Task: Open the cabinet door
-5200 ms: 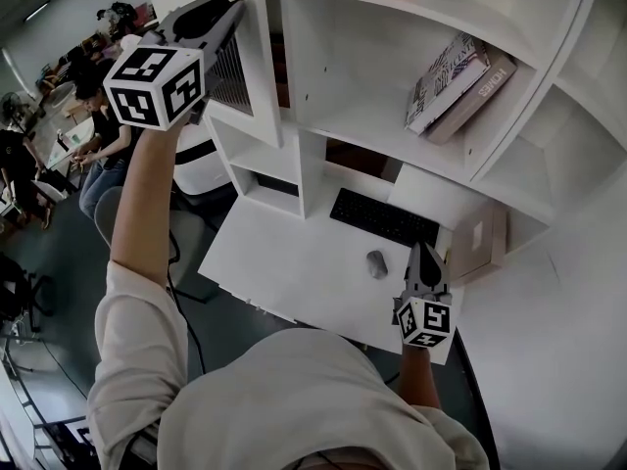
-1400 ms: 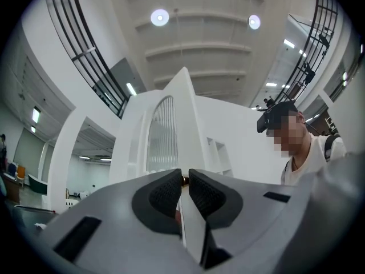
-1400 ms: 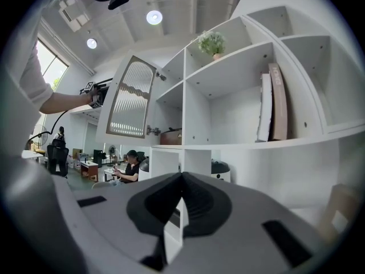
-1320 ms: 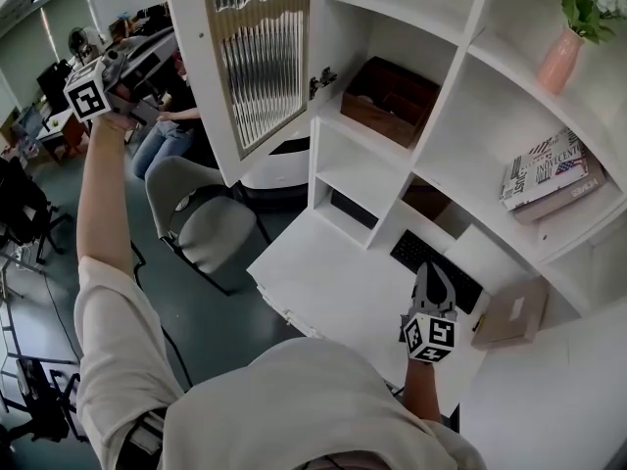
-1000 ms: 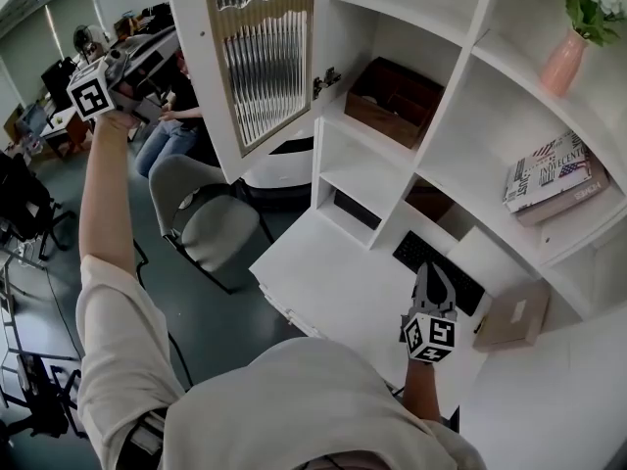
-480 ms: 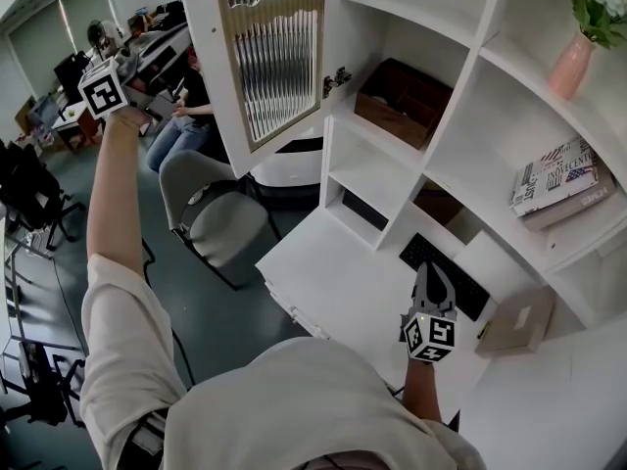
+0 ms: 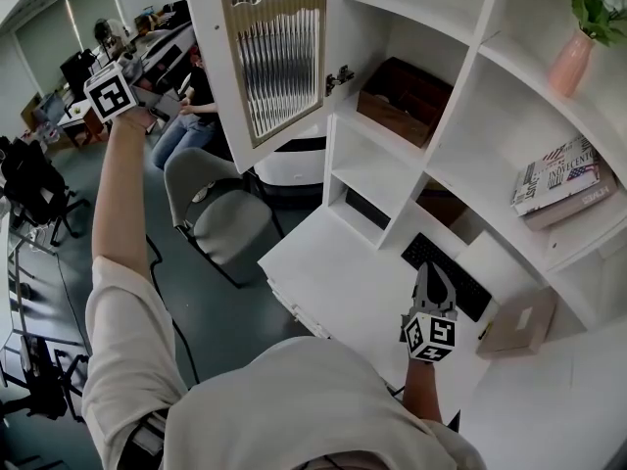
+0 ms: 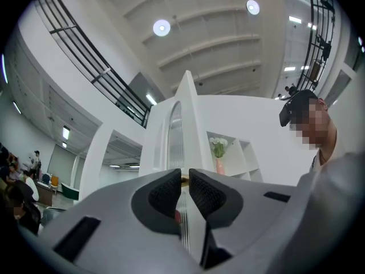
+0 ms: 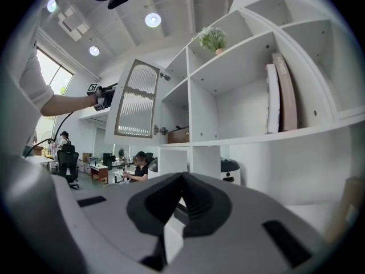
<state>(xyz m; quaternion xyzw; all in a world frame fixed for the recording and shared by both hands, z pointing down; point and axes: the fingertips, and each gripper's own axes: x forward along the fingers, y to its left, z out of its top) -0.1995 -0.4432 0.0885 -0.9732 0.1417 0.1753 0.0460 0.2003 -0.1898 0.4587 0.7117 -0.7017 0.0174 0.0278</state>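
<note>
Since the cabinet door [image 7: 266,62] is already standing swung wide out from the white shelf unit [image 7: 460,86], hanging on its hinge [image 7: 339,76] above the desk [image 7: 313,272], it is coming across as a light, stiff panel that is asking for a gentle hand. Its ribbed glass pane [image 7: 279,37] is sitting in a slim frame and is probably breakable, so any pull is better going through the free edge than through the glass. The left gripper [image 8: 183,182] is reaching up at that free edge, its jaws drawn nearly together and seemingly pinching a small brass knob [image 8: 183,178], which is likely smooth and easy to slip off. The right gripper [image 7: 429,272] is hovering low over the desk, its jaws closed on nothing. A keyboard [image 7: 446,277] is lying on the desk near it, a wooden box [image 7: 404,101] is sitting in the uncovered compartment, and books [image 7: 563,179] and a pink vase [image 7: 566,65] are occupying shelves further right. Beneath the door a grey chair [image 7: 220,223] is standing on the dark floor, and seated people are working at tables beyond, so the swing is looking unobstructed.
</note>
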